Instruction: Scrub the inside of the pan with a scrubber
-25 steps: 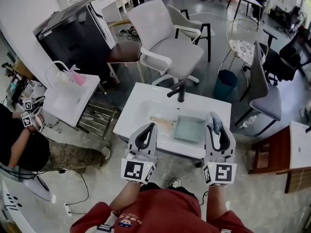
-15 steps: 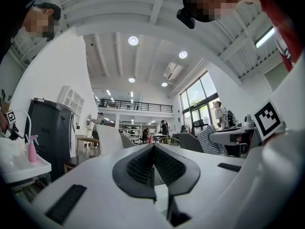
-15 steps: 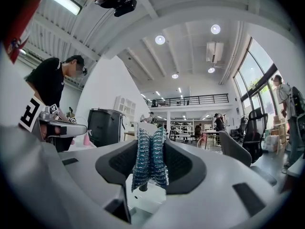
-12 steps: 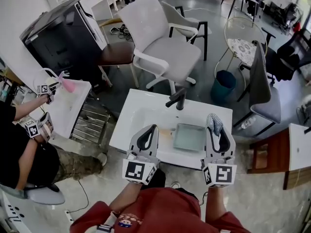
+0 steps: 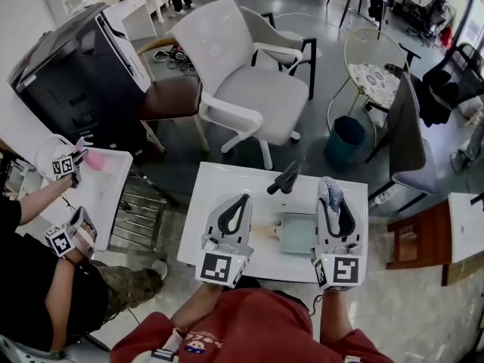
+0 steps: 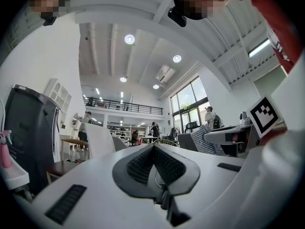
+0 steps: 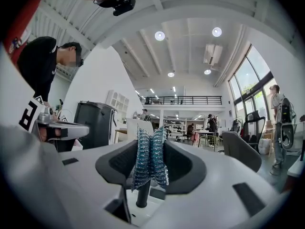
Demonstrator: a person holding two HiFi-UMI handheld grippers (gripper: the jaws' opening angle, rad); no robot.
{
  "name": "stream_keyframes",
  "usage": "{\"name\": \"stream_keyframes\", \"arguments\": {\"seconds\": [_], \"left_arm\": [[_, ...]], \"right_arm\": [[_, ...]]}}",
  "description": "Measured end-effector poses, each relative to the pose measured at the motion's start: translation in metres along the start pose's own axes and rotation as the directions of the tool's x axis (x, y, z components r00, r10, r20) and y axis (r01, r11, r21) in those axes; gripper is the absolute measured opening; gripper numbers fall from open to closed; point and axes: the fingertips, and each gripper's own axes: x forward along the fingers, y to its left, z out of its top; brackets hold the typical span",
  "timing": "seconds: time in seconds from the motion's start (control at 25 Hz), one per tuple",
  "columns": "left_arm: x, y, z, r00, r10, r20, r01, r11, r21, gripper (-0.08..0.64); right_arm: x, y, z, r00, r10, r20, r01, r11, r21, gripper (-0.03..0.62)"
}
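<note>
Approach stage: scrubber [image 7: 150, 159] is being clamped in right gripper [image 7: 150, 149] near pan [image 5: 296, 233]; left gripper [image 6: 153, 157] pinched together, empty; lowering into pan likely required next

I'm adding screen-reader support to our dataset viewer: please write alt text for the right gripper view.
The right gripper is shut on a blue-silver mesh scrubber. Below it show a black faucet and a white sink; behind, a bright open office.

Right gripper [image 7: 150, 148], jaws clamped on a blue-silver mesh scrubber [image 7: 149, 165] that stood upright between them. A black post [image 7: 141, 195] showed just below the scrubber; a person in black [image 7: 40, 66] stood to its upper left.
</note>
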Motion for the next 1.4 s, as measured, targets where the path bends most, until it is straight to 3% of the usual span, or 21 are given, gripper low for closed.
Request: {"name": "stream_keyframes", "arguments": {"seconds": [0.44,0.68,1.08,1.4], "left_arm": [[0.027,0.045,-0.013,0.995,-0.102,0.02,0.102,0.995,-0.017,0.014],[0.042,0.044,-0.022,0.99,-0.143,0.01,0.143,0.99,-0.014,0.014],[0.056,0.033,-0.044,0.988,-0.154,-0.004,0.154,0.988,0.013,0.014],[0.058,0.026,-0.072,0.988,-0.142,-0.053,0.142,0.99,-0.004,0.014]], "right_arm": [[0.033,0.028,-0.01,0.995,-0.096,-0.037,0.095,0.995,-0.028,0.181],[0.035,0.026,-0.017,0.988,-0.132,-0.081,0.13,0.991,-0.033,0.181],[0.049,0.02,-0.034,0.989,-0.109,-0.102,0.106,0.994,-0.039,0.181],[0.046,0.019,-0.072,0.981,-0.064,-0.183,0.06,0.998,-0.028,0.181]]}}
